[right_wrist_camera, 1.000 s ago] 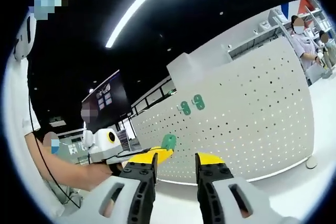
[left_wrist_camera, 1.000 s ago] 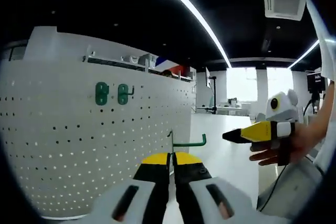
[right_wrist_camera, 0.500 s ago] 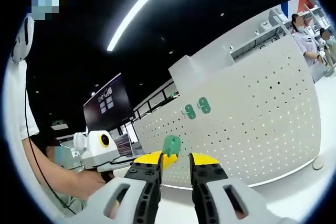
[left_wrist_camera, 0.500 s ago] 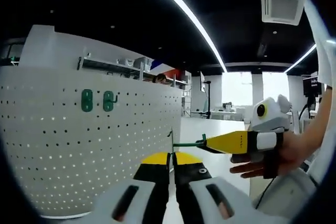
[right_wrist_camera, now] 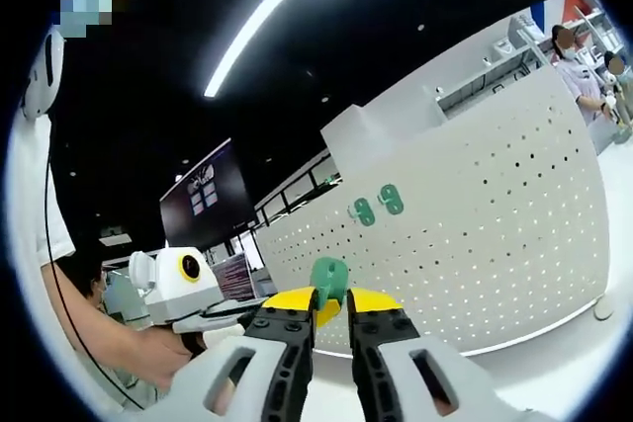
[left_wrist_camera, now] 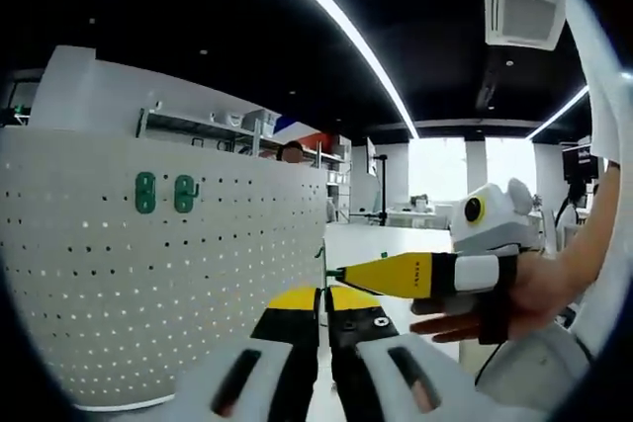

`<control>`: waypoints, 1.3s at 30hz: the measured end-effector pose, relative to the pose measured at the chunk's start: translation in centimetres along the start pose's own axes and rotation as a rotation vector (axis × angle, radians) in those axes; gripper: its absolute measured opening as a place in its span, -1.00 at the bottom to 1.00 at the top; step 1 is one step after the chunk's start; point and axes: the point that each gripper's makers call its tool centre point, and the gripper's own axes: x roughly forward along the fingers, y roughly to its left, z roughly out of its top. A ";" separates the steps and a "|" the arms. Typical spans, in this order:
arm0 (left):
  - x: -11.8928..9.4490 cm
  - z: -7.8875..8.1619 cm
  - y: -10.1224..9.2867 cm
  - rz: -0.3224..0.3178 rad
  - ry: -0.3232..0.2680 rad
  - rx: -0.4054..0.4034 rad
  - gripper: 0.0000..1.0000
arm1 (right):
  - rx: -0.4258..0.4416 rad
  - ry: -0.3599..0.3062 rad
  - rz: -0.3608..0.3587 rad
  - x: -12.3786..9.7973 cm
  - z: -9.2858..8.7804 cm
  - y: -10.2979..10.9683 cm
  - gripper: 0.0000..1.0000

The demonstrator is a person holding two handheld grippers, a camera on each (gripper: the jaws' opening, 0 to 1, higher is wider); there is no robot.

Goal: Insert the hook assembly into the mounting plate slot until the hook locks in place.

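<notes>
Hook (right_wrist_camera: 327,279) sitting between both nearly closed grippers' tips (left_wrist_camera: 322,295) (right_wrist_camera: 329,300), well apart from pegboard (left_wrist_camera: 148,284); risking slipping during handover.

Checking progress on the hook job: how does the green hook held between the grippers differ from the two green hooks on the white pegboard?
The held green hook sits off the board, pinched by the right gripper; the two mounted green hooks are fixed on the white pegboard. The held one looms large and near; the mounted pair looks small and far. All share the same green colour.
</notes>
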 end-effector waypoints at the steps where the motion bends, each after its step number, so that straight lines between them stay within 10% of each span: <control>1: 0.0 0.0 -0.1 0.000 -0.001 0.000 -0.97 | -0.002 -0.002 0.000 0.0 0.0 0.0 -0.83; 39: -1.0 -0.6 -0.3 0.028 0.019 0.017 -0.92 | 0.048 0.033 -0.018 0.2 -0.7 0.9 -1.00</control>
